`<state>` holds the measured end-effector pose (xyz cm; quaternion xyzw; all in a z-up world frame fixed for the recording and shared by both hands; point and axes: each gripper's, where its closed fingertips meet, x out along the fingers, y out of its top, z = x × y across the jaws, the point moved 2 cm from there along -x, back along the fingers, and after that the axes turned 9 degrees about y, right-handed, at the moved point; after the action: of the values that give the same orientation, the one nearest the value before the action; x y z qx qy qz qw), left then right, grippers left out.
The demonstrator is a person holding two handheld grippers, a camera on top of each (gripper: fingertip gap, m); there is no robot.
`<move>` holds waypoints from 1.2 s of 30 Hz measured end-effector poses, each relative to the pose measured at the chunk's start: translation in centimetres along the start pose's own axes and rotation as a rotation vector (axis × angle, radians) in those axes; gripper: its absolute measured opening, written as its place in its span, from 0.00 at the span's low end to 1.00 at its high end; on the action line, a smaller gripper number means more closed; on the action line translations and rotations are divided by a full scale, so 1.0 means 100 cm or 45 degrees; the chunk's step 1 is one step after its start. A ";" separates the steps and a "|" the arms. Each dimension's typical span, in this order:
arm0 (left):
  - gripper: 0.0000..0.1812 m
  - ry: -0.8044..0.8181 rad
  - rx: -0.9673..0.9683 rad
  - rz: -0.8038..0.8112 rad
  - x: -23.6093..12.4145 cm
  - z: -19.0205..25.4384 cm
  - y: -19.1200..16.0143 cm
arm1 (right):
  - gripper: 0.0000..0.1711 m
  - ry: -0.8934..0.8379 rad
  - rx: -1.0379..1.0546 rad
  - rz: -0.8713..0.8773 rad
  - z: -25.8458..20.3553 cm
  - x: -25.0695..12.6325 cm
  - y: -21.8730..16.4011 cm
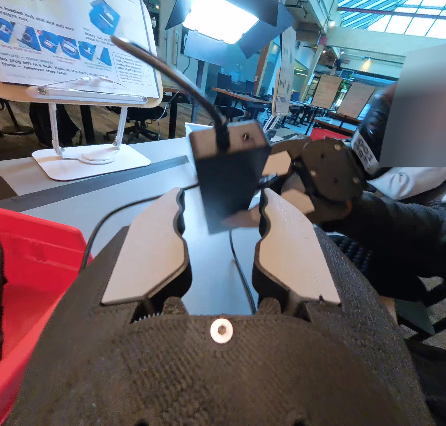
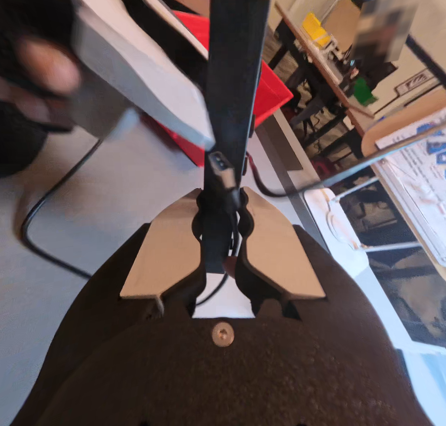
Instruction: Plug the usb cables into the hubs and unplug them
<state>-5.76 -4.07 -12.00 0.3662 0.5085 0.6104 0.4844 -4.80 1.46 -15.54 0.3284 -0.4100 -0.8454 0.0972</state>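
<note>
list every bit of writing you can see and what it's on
I name only what bears writing, not the wording.
Instruction sheet on the white stand: printed lines and picture captions, mostly legible.
White label on the right gripper: a few printed characters.
Paper boards far behind: too blurred to read.
Black hub: no writing visible.

Red bin [image 1: 36, 269] blocks left; hub [image 1: 229, 180] fills the gap ahead.

Bright studio light panel [image 1: 217, 11] overhead, glare blown white. Fisheye bending at edges. Right wrist view motion-blurred, background soft.
</note>
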 end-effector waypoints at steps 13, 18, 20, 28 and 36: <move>0.28 0.004 -0.095 0.051 -0.017 -0.033 0.009 | 0.14 -0.513 -0.260 -0.391 0.247 -0.190 0.029; 0.26 -0.004 -0.089 0.038 -0.015 -0.033 0.005 | 0.14 -0.794 -0.316 -0.443 0.320 -0.227 0.014; 0.26 -0.009 -0.094 0.023 -0.014 -0.033 0.002 | 0.14 -0.853 -0.329 -0.491 0.335 -0.225 -0.012; 0.24 -0.036 -0.054 -0.042 -0.008 -0.026 -0.010 | 0.14 -0.687 -0.168 -0.684 0.312 -0.157 -0.175; 0.24 -0.049 -0.021 -0.107 -0.002 -0.024 -0.022 | 0.14 -0.369 0.242 -0.807 0.279 -0.126 -0.266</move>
<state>-7.45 -4.88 -14.69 0.3520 0.5090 0.5866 0.5224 -10.08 41.67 -17.18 0.3236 -0.3741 -0.8293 -0.2599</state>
